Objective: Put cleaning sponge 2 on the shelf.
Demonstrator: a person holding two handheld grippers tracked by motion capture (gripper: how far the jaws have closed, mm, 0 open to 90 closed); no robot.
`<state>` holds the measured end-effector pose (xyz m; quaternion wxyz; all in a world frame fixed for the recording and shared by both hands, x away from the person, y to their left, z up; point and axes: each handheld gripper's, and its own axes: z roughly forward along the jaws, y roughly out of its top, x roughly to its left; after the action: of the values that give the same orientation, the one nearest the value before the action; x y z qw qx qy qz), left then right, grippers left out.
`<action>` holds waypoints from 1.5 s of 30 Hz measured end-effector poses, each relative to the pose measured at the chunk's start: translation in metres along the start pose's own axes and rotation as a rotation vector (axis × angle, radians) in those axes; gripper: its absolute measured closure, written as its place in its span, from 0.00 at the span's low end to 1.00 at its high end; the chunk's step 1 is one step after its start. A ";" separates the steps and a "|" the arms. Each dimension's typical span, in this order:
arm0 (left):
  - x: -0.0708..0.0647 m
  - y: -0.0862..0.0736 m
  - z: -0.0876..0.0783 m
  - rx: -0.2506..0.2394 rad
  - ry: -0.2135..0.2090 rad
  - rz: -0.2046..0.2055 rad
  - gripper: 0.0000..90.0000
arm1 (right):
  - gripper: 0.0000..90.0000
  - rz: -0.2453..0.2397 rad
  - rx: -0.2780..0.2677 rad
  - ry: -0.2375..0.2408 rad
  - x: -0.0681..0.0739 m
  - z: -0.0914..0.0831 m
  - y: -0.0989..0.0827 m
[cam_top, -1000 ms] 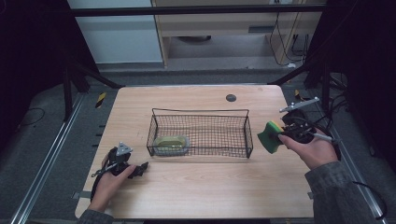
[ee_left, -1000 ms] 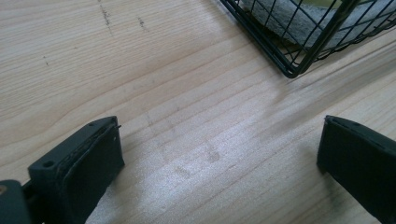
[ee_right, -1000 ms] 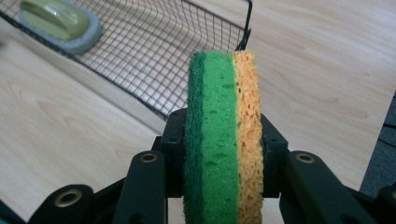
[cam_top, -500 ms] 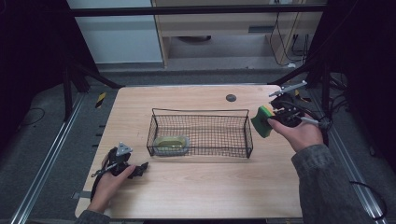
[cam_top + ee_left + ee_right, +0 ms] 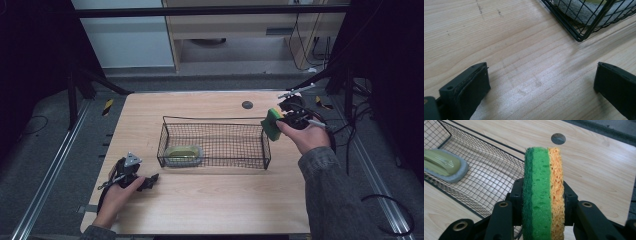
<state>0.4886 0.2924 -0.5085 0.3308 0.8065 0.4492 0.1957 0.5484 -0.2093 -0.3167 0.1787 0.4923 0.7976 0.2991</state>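
Now the right tool (image 5: 278, 120), clamped on the green-and-orange sponge (image 5: 543, 192), has carried it from table's edge to the wire basket's (image 5: 215, 120) right rim, ready for dropping in, while the left tool (image 5: 541, 87) rests apart.

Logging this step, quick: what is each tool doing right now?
Left tool: open, empty, low over the table.
Right tool: closed on the sponge, beside the basket.

Light wood table (image 5: 210, 200); black wire basket (image 5: 215, 141) mid-table; left tool (image 5: 131, 176) resting near front-left.
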 end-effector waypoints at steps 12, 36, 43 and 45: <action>0.000 0.000 0.000 -0.001 -0.001 0.001 0.00 | 0.71 -0.028 0.031 0.027 0.014 0.032 0.005; 0.000 0.000 0.000 -0.001 -0.002 0.002 0.00 | 0.71 -0.016 0.069 0.042 0.009 0.070 -0.010; 0.000 0.000 0.000 -0.001 -0.003 0.004 0.00 | 0.71 -0.017 0.078 0.041 0.009 0.078 -0.015; 0.000 0.000 0.000 -0.001 -0.004 0.004 0.00 | 0.71 -0.016 0.087 0.040 0.010 0.081 -0.016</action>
<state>0.4887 0.2929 -0.5086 0.3316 0.8076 0.4470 0.1950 0.5800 -0.1815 -0.3885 0.1436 0.4869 0.8173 0.2725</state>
